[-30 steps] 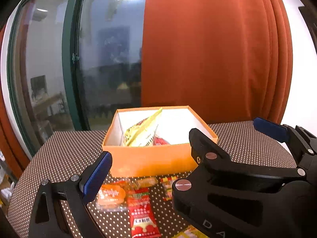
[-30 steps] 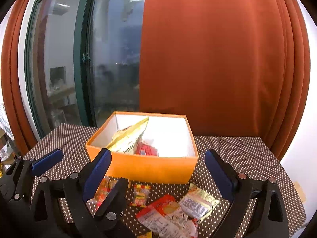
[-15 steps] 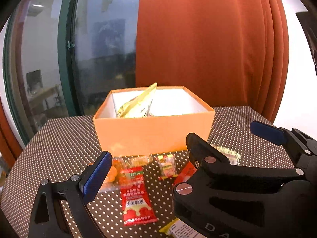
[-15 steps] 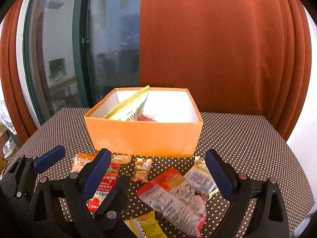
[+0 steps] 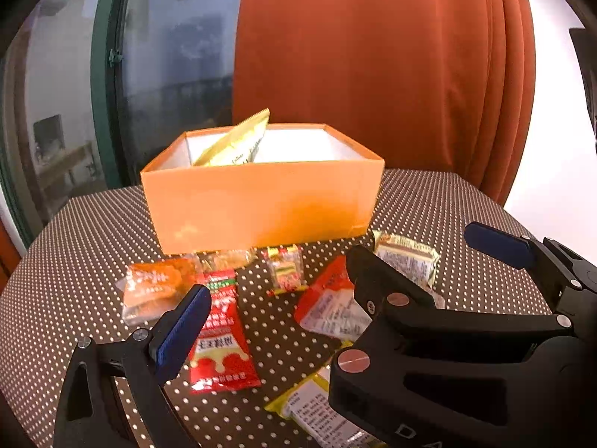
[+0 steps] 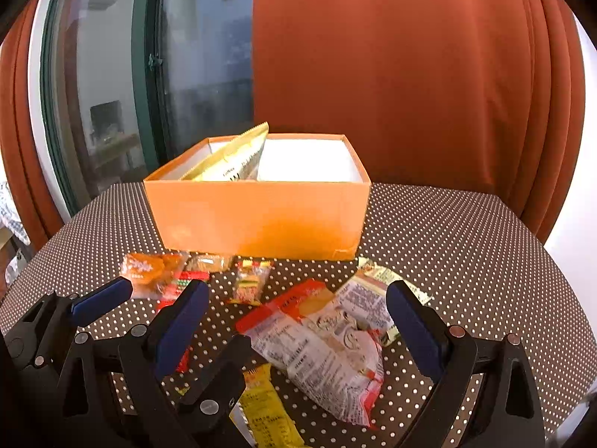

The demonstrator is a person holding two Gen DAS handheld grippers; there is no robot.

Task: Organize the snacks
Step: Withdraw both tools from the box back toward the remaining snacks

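Note:
An orange box [image 5: 261,205] [image 6: 257,216] stands open at the back of the dotted table, with a yellow packet [image 5: 238,142] [image 6: 235,156] leaning inside. Loose snacks lie in front of it: an orange packet [image 5: 153,287] [image 6: 145,268], a red sachet [image 5: 220,339], a small candy [image 5: 285,270] [image 6: 252,280], a red and white packet [image 5: 332,306] [image 6: 321,339], a gold packet [image 5: 406,261] and a yellow packet [image 5: 313,410] [image 6: 265,407]. My left gripper [image 5: 298,298] is open above the sachet. My right gripper [image 6: 296,298] is open over the red and white packet. Each holds nothing.
The brown dotted tablecloth [image 5: 74,242] ends close behind the box. A rust curtain [image 5: 373,56] and a green-framed window [image 5: 108,74] stand behind. My two grippers overlap side by side near the table's front. Bare cloth lies right of the box [image 6: 447,231].
Both grippers have dropped lower and drawn back from the box, so more of the loose packets show. Their jaws stayed open and no snack has moved.

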